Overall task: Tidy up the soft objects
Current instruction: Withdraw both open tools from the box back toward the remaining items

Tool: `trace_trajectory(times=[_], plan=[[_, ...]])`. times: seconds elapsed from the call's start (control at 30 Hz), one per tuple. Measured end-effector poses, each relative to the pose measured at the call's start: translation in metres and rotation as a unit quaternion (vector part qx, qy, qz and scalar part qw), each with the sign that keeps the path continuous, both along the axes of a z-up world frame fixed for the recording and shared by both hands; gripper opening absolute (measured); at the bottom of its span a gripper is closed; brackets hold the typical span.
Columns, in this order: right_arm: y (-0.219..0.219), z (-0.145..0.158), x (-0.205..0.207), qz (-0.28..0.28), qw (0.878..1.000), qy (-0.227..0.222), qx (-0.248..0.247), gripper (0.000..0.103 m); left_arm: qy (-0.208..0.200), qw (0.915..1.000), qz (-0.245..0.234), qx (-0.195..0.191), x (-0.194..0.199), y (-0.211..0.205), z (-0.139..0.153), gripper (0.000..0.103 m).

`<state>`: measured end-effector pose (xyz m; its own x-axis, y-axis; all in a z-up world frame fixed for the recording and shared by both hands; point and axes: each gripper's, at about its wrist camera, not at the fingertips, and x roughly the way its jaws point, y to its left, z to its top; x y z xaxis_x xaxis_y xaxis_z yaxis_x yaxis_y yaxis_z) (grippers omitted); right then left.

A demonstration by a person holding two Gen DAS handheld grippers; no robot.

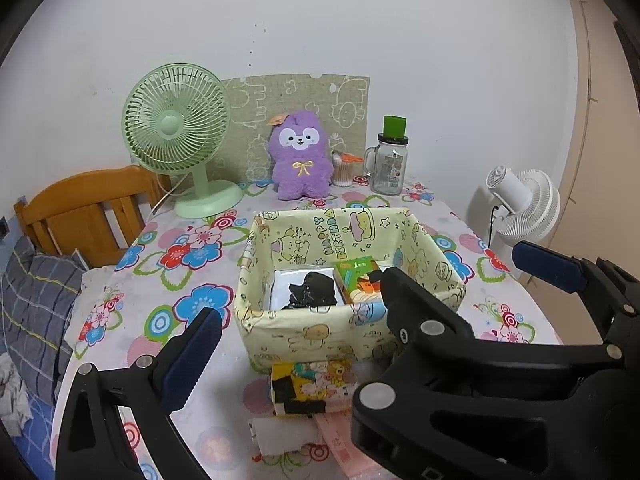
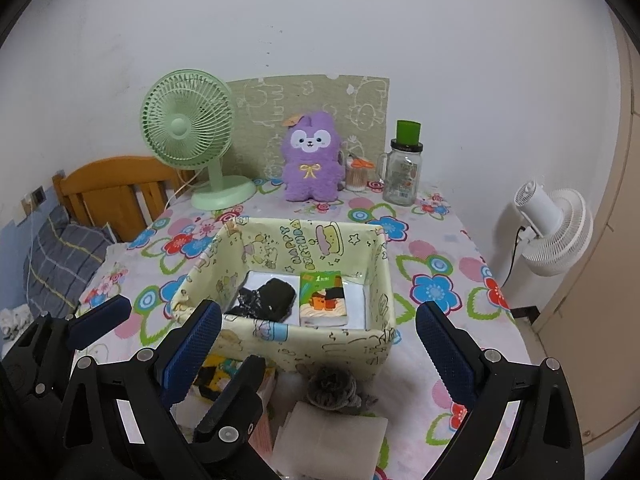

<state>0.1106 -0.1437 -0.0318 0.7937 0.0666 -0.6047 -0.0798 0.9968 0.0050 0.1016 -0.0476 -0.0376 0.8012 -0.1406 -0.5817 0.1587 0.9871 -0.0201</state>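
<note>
Two tongs, both spread wide and holding nothing.

Left wrist view: left tongs hover over the near edge of the desk. One fabric box at centre, holding one black soft item and one green tissue pack. At 6 o'clock of the box, outside it, one yellow cartoon pack; below that, one white folded pad and one pink sheet. At 12 o'clock: one purple plush, one green fan, one glass jar.

Right wrist view: right tongs hang above one grey knitted bundle, which lies touching the box's near wall. The white pad sits at 6 o'clock of it.

Judgement: the loose items before the box remain to be stowed. Close on the grey bundle at its thick middle, lift clear of the wall, and release into the free space at the right of the box, beside the tissue pack.
</note>
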Motion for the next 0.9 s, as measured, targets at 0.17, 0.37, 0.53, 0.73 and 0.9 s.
trace_trajectory(times=[0.17, 0.37, 0.53, 0.73, 0.9], plan=[[-0.001, -0.002, -0.008, 0.004, 1.0, 0.0, 0.013, 0.099, -0.006, 0.9999, 0.008, 0.006, -0.009, 0.001, -0.001, 0.103], [-0.001, -0.006, -0.016, 0.016, 1.0, 0.005, 0.019, 0.099, -0.002, 0.9999, 0.011, 0.0, -0.019, 0.002, -0.004, 0.103], [-0.001, -0.009, -0.026, 0.02, 1.0, 0.003, 0.013, 0.099, 0.003, 1.0, 0.007, -0.003, -0.028, 0.001, -0.008, 0.103], [-0.001, -0.014, -0.04, 0.026, 1.0, -0.003, 0.0, 0.099, 0.005, 0.9999, 0.009, 0.003, -0.041, 0.0, -0.016, 0.103], [0.0, -0.017, -0.045, 0.034, 0.999, -0.003, -0.006, 0.099, 0.001, 0.9999, 0.007, -0.014, -0.048, 0.0, -0.022, 0.103]])
